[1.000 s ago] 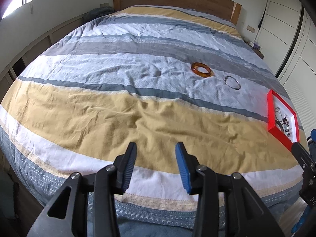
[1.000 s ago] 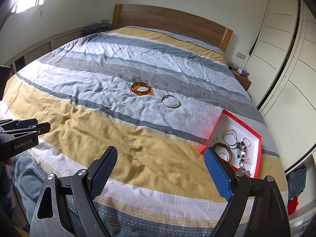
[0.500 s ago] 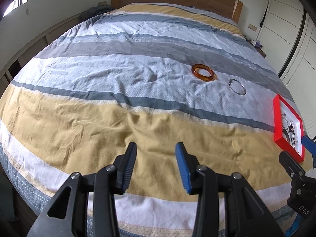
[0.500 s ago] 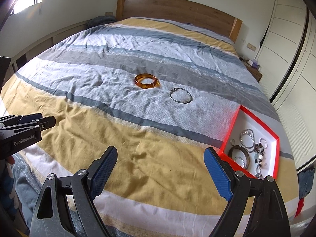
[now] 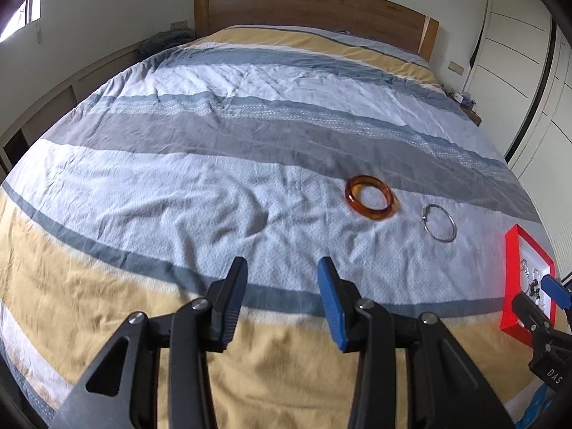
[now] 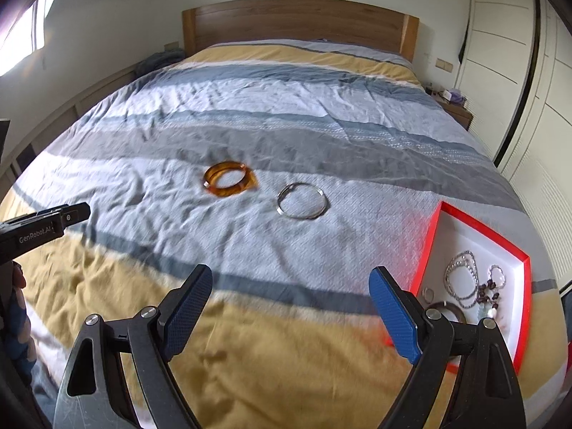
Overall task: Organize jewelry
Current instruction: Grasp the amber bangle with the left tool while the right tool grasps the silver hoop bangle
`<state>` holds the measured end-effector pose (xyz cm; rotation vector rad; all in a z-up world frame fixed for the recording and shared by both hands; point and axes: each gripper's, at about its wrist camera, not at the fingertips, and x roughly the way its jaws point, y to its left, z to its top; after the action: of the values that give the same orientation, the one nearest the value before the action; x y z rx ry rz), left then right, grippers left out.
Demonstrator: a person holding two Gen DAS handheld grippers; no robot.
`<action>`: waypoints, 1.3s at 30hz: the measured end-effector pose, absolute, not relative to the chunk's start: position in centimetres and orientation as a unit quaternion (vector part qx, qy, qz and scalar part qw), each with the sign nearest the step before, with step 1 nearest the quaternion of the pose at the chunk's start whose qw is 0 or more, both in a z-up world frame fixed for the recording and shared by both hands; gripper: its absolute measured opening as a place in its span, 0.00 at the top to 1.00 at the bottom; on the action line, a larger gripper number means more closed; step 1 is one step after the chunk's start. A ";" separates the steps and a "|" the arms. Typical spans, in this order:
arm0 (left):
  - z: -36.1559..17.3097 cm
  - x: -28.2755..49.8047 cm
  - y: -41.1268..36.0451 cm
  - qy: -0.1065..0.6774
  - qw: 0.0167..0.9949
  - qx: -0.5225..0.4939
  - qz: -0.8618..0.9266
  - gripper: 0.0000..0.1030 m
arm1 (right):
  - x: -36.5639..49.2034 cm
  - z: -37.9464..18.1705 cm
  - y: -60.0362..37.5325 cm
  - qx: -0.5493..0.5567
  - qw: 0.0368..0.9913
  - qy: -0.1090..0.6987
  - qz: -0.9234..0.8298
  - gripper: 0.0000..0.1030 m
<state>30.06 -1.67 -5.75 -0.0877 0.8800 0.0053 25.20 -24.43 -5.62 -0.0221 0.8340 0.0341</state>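
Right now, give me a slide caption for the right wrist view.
Open right gripper above striped bedspread, facing amber bangle, silver bangle and red jewelry tray.

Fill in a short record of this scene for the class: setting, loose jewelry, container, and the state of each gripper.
setting: bed with striped duvet and wooden headboard
loose jewelry: amber bangle and silver bangle, lying apart on the duvet
container: red tray with white lining at the bed's right edge, holding beaded bracelets
left gripper: open, empty, above the duvet
right gripper: open wide, empty, beside the tray
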 end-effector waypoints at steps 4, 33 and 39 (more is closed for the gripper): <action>-6.4 33.2 -3.0 0.423 0.905 -0.039 -0.009 0.62 | 28.3 -6.2 -25.8 0.017 0.917 0.399 0.000 0.16; -17.0 46.9 -8.2 0.461 0.883 -0.039 -0.075 0.56 | 41.7 -17.6 -27.8 0.075 0.896 0.436 -0.024 0.67; -17.4 47.4 -9.7 0.463 0.881 -0.009 -0.102 0.54 | 42.4 -18.4 -27.9 0.079 0.898 0.434 -0.003 0.72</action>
<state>47.40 -9.71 -17.44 -0.0192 0.9638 -0.2125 42.44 -27.91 -18.42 0.1645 0.8984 -0.0061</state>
